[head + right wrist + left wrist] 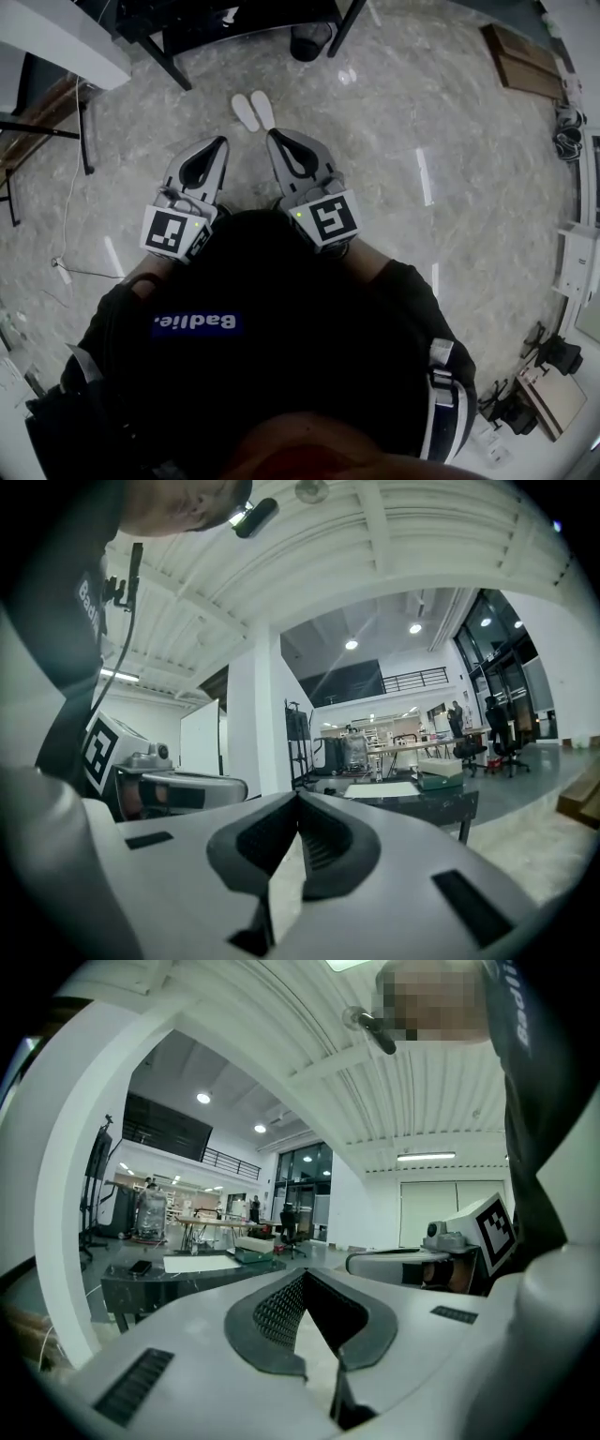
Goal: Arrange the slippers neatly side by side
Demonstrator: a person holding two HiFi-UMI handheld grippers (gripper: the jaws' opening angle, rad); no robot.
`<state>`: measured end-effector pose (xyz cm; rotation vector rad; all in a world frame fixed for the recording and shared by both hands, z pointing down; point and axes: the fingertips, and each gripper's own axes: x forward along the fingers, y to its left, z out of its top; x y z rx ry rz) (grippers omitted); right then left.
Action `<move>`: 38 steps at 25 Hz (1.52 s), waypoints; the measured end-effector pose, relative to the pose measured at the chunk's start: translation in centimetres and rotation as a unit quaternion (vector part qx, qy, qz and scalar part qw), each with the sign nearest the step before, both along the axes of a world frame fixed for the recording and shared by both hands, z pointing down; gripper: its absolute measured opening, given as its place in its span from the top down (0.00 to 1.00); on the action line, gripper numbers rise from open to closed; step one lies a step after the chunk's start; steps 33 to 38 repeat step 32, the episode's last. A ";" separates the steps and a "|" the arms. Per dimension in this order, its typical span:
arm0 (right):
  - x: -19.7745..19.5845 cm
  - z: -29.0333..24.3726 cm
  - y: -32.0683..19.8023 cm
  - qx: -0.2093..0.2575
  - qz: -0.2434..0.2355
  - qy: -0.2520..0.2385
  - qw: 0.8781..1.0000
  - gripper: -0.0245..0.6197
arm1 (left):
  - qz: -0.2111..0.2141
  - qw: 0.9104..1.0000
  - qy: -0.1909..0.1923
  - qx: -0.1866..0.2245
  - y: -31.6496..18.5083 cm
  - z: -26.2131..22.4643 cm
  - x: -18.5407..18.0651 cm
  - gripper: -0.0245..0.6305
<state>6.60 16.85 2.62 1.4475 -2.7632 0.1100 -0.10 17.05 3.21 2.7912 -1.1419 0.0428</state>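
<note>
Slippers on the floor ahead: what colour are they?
Both slippers are plain white; the head view shows them best.

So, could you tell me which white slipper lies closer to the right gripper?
The right-hand slipper: it lies just ahead of the right gripper; the left-hand slipper sits farther left.

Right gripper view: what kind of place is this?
Probably a big open lab or workshop: long worktables with gear, an upstairs balcony railing, and office chairs on a shiny stone floor.
</note>
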 end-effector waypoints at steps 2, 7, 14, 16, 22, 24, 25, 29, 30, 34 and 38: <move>-1.3 -0.3 0.3 0.005 -0.001 -0.002 1.000 0.96 | 0.001 1.000 0.004 0.010 0.3 -0.9 -0.7 0.96; -3.4 -0.4 0.7 0.008 0.008 0.001 1.000 0.96 | 0.015 1.000 0.010 0.015 0.9 -1.0 -2.3 0.96; -3.6 0.1 1.6 -0.003 0.036 0.002 0.999 0.96 | 0.038 0.999 0.010 0.021 1.9 -0.8 -3.0 0.96; -3.8 0.0 1.7 0.001 0.039 0.004 0.999 0.96 | 0.040 0.999 0.011 0.018 2.1 -0.6 -3.3 0.96; -4.5 0.3 2.3 -0.013 0.040 0.014 0.999 0.96 | 0.058 0.998 0.007 0.026 2.8 -1.1 -3.4 0.96; -4.7 0.2 2.5 -0.014 0.041 0.014 0.999 0.96 | 0.057 0.998 0.008 0.027 3.0 -1.2 -3.7 0.96; -4.8 0.0 2.5 -0.010 0.040 0.012 0.999 0.96 | 0.057 0.998 0.007 0.027 3.0 -1.2 -3.8 0.96; -5.5 -0.3 2.2 -0.003 0.037 0.011 0.999 0.96 | 0.060 0.998 0.007 0.030 2.9 -1.4 -4.2 0.96; -5.6 -0.3 2.2 -0.005 0.037 0.012 0.999 0.96 | 0.060 0.998 0.007 0.030 2.9 -1.4 -4.3 0.96; -5.8 -0.2 2.2 -0.009 0.037 0.015 0.999 0.96 | 0.061 0.998 0.007 0.030 3.0 -1.4 -4.6 0.96; -5.8 -0.2 2.2 -0.009 0.037 0.015 0.999 0.96 | 0.061 0.998 0.007 0.030 3.0 -1.4 -4.6 0.96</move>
